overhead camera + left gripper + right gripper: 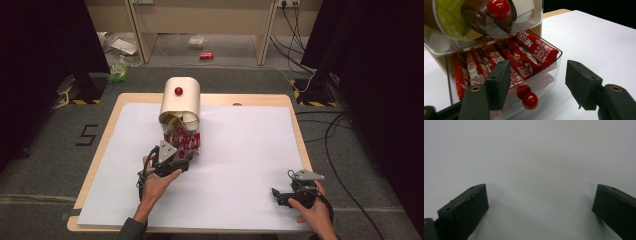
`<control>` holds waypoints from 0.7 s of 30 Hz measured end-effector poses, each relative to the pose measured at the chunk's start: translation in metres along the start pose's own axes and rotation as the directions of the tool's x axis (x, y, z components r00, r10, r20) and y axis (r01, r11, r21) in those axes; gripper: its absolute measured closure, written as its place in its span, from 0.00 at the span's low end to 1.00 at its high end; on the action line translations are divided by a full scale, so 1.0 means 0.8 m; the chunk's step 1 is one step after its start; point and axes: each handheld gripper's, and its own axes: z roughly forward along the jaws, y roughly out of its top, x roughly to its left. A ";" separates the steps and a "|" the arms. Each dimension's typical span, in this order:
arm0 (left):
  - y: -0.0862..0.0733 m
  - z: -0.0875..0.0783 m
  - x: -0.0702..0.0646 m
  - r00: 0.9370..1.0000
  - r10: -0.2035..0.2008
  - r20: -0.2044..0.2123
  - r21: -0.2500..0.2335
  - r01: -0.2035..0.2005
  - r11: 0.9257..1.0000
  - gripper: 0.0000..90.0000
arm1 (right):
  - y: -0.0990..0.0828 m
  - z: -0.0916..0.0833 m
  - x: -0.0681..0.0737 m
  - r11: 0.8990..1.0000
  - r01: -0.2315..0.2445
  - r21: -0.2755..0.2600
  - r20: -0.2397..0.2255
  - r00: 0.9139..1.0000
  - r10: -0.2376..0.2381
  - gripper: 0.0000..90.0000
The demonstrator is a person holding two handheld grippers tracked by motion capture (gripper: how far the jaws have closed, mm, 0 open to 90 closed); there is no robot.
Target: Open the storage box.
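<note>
Lab/studio: black curtains (45, 55), hazard-taped stands (80, 92), floor cables (335, 135), paper-covered table (240, 150).

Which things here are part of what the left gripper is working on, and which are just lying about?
Part of the job:
- left gripper, jaws apart around the drawer knob
- red drawer knob
- clear drawer of red coffee sachets
- beige dispenser box

Just lying about:
- right gripper, open on the white sheet
- red can on the floor
- cables
</note>
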 end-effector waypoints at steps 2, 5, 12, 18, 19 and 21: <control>-0.001 -0.002 -0.001 1.000 0.008 -0.003 0.002 -0.008 1.000 0.43 | 0.000 0.000 0.000 1.000 0.000 0.000 0.000 1.000 0.000 0.01; -0.004 -0.005 -0.003 1.000 0.015 -0.005 0.004 -0.015 1.000 0.44 | 0.000 0.000 0.000 1.000 0.001 -0.001 0.000 1.000 -0.001 0.01; -0.010 -0.009 -0.006 1.000 0.002 -0.003 0.001 -0.002 1.000 0.46 | 0.000 0.000 0.000 1.000 0.001 -0.001 0.001 1.000 -0.001 0.01; -0.018 -0.014 -0.008 1.000 -0.009 0.003 0.007 0.009 1.000 0.46 | 0.000 0.000 0.000 1.000 0.000 0.000 0.000 1.000 0.000 0.01; -0.020 -0.015 -0.009 1.000 -0.008 0.004 0.007 0.008 1.000 0.46 | 0.000 0.000 0.000 1.000 0.001 -0.001 0.001 1.000 -0.001 0.01; -0.021 -0.016 -0.011 1.000 -0.002 0.004 0.009 0.002 1.000 0.46 | 0.000 0.000 0.000 1.000 0.001 -0.001 0.001 1.000 -0.001 0.01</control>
